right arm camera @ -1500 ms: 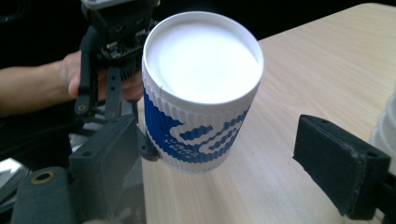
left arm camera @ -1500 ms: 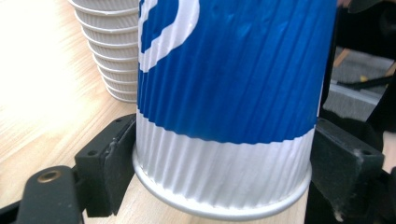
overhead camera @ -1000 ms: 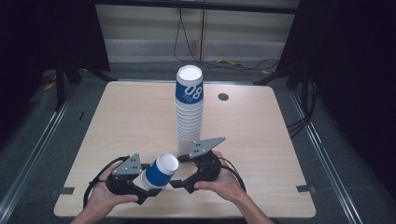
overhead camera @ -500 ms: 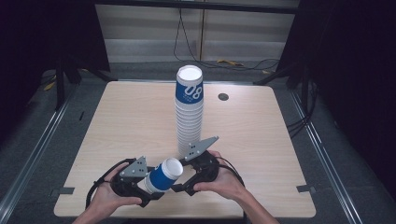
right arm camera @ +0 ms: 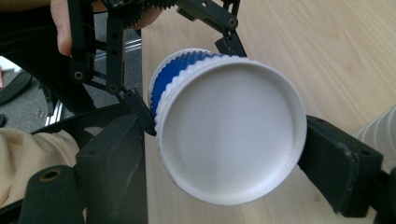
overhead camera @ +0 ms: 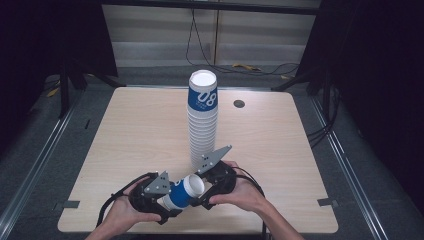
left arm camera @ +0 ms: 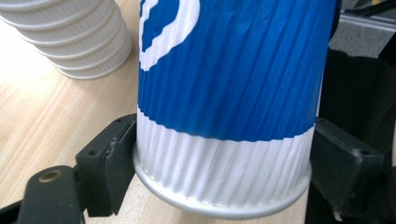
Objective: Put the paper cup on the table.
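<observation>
A blue and white ribbed paper cup (overhead camera: 182, 192) lies tilted on its side just above the table's front edge. My left gripper (overhead camera: 172, 199) is shut on it near the rim; both pads press the white band (left arm camera: 219, 172). The cup's closed white end (right arm camera: 229, 135) points into my right gripper (overhead camera: 202, 192). Its jaws have just been closing and stand on either side of that end, the left pad (right arm camera: 112, 163) still a sliver away. A tall stack of upturned cups (overhead camera: 202, 125) stands mid-table, just behind both grippers.
The wooden table (overhead camera: 125, 130) has a small dark round grommet (overhead camera: 239, 103) at the back right. The stack's lower cups (left arm camera: 70, 37) stand close beside the held cup. Dark floor and metal rails surround the table. Cables trail from both grippers.
My left hand has carried the cup to the right, so its white end now sits between the right gripper's jaws. Those jaws have narrowed a little. The right hand stayed put.
</observation>
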A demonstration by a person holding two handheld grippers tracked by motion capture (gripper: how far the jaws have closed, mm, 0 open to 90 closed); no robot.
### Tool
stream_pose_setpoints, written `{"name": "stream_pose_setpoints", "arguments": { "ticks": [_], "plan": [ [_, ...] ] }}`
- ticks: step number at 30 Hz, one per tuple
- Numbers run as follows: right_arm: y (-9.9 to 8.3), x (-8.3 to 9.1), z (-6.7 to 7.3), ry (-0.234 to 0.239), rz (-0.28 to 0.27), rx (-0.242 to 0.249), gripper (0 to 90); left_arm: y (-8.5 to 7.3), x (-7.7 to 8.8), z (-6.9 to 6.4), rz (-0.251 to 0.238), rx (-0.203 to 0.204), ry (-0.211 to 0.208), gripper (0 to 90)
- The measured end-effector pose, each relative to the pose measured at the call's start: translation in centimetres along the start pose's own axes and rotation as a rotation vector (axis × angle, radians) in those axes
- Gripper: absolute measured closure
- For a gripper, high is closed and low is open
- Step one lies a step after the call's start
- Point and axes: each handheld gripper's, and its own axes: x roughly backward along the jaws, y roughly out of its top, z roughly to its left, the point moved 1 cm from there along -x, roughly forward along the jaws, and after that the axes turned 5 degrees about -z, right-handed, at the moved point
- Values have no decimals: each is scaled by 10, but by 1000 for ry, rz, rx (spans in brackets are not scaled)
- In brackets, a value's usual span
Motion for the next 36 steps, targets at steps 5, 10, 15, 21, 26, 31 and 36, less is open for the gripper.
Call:
{"name": "stream_pose_setpoints", "arguments": {
  "ticks": [5, 10, 15, 21, 26, 31, 36],
  "plan": [
    [-2, -3, 1, 6, 45, 2, 160, 0, -3, -1, 8, 9, -22, 169],
    [-1, -7, 0, 23, 82, 1, 181, -2, -4, 0, 26, -11, -15, 169],
    [1, -9, -1, 34, 116, 15, 207, -2, -6, -3, 44, -25, -21, 169],
    [3, -14, -4, 89, 213, 1, 211, -3, -6, -4, 47, -30, -30, 169],
    [3, -20, -6, 112, 260, -4, 212, -3, -6, -3, 46, -34, -29, 169],
    [8, -24, -8, 121, 259, -3, 224, -4, -7, -5, 52, -48, -37, 169],
    [11, -26, -8, 131, 268, 5, 267, -5, -8, -5, 53, -62, -28, 169]
  ]
}}
